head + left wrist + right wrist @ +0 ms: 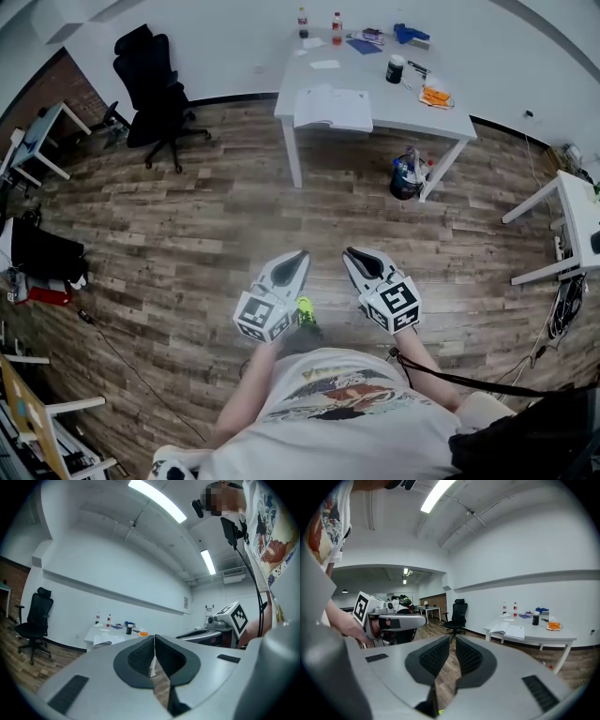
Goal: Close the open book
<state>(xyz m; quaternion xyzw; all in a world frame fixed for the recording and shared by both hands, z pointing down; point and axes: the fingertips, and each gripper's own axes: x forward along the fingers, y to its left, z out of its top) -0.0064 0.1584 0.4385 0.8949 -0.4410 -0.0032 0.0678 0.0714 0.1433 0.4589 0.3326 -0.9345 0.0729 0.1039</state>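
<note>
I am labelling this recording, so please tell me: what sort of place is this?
Probably an office or lab workroom: a white table bearing an open book, a black office chair on the plank floor, and another white desk at the side.

Left gripper (296,260) and right gripper (353,255) side by side in front of the torso, both jaws closed, empty

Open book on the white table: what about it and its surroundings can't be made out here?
- Open book: page print too small in every view.
- Bottles: labels too small, head view.
- Bin under the table: contents too small, head view.
- Its legs: mostly hidden behind the left hand-held gripper in the left gripper view.
</note>
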